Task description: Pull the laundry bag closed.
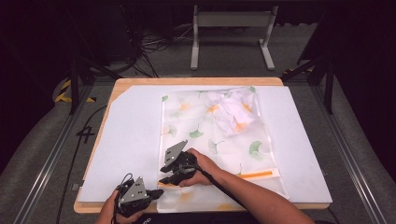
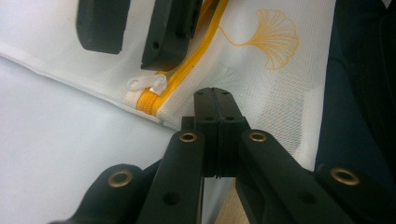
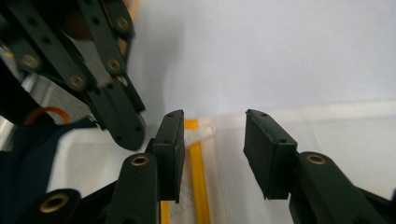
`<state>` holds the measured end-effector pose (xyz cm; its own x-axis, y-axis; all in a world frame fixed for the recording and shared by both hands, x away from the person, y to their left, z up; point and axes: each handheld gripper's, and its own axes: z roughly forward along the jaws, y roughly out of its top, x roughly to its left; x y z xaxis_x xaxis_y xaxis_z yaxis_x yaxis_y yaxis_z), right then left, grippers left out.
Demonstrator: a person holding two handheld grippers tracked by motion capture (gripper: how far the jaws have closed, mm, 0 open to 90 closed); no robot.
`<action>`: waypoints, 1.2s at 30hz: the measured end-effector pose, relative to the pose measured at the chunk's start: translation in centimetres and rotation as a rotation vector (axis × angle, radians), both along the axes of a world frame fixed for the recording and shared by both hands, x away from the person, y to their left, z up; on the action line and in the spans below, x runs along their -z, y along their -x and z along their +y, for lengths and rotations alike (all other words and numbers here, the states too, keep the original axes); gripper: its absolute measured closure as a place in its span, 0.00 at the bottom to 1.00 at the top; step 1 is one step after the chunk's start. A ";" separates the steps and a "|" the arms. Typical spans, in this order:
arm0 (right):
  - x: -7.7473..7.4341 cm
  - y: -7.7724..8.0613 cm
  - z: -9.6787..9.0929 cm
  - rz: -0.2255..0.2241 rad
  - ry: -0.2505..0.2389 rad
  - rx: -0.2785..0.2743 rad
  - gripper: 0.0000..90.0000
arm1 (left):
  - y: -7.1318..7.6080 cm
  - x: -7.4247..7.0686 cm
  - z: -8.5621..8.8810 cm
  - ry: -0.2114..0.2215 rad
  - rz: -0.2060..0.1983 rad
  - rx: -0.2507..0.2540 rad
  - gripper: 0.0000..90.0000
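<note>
A white mesh bag (image 1: 201, 135) printed with ginkgo leaves lies flat on the white board (image 1: 126, 140). A yellow zipper (image 1: 258, 174) runs along the bag's near end. The zipper's white pull tab (image 2: 147, 84) sits at its left end. My left gripper (image 2: 215, 95) is shut on the bag's near left corner, right beside the zipper end. My right gripper (image 3: 212, 119) is open and low over the bag. Its two pads stand on either side of the zipper (image 3: 200, 177) and the pull tab (image 3: 201, 134), without pressing on them.
White crumpled clothing (image 1: 233, 111) lies inside the bag at its far right. The board rests on a wooden table (image 1: 196, 81). A dark sleeve (image 2: 355, 93) is close to the table's near edge. A metal frame (image 1: 232, 28) and cables lie on the floor beyond.
</note>
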<state>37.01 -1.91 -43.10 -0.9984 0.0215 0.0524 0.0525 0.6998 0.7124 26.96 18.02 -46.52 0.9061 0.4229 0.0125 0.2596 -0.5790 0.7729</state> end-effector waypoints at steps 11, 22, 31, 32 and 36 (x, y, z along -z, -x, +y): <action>0.4 0.4 1.5 -0.044 0.023 -0.022 0.89 | 0.0 0.0 0.0 0.001 0.001 -0.001 1.00; 0.1 0.0 -0.3 0.043 0.022 -0.002 0.85 | 0.0 0.0 0.0 0.002 0.003 -0.001 1.00; 1.1 0.2 0.3 0.050 0.050 -0.028 0.81 | 0.0 0.0 0.0 0.003 0.001 -0.001 1.00; 1.1 0.1 0.3 0.051 0.045 -0.025 0.81 | 0.0 0.0 0.0 0.004 0.002 0.000 1.00; 1.4 0.2 0.2 0.068 0.052 -0.037 0.94 | 0.0 0.0 0.0 0.002 0.001 0.002 1.00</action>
<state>36.83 -1.75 -44.47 -0.9927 -0.0114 0.1201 0.0727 0.7380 0.6709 27.01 18.07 -46.54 0.9068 0.4215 0.0104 0.2596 -0.5776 0.7739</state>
